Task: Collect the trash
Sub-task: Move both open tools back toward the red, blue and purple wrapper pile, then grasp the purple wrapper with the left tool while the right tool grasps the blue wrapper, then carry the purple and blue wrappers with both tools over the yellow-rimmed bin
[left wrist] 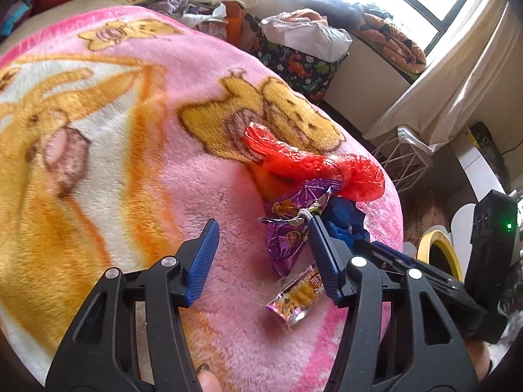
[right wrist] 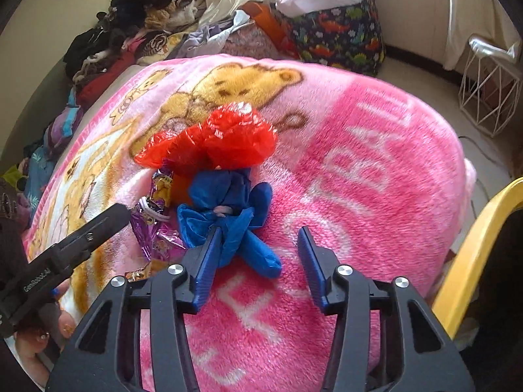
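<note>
The left hand-held gripper (left wrist: 261, 225) is held with its blue-padded jaws apart over a pink plush cartoon-bear blanket (left wrist: 202, 196) on a bed; nothing is clamped, though its right fingertip is set against a crumpled purple foil snack wrapper (left wrist: 287, 225). The right hand-held gripper (right wrist: 260, 232) is likewise parted, with a blue crumpled plastic bag (right wrist: 228, 209) at its left pad; contact cannot be confirmed. A red crinkled plastic bag (right wrist: 222, 140) is piled just behind, partly covering the wrapper. A small printed packet (left wrist: 297, 297) is blurred. A yellow rim (right wrist: 474, 254) is cut off at the edge.
</note>
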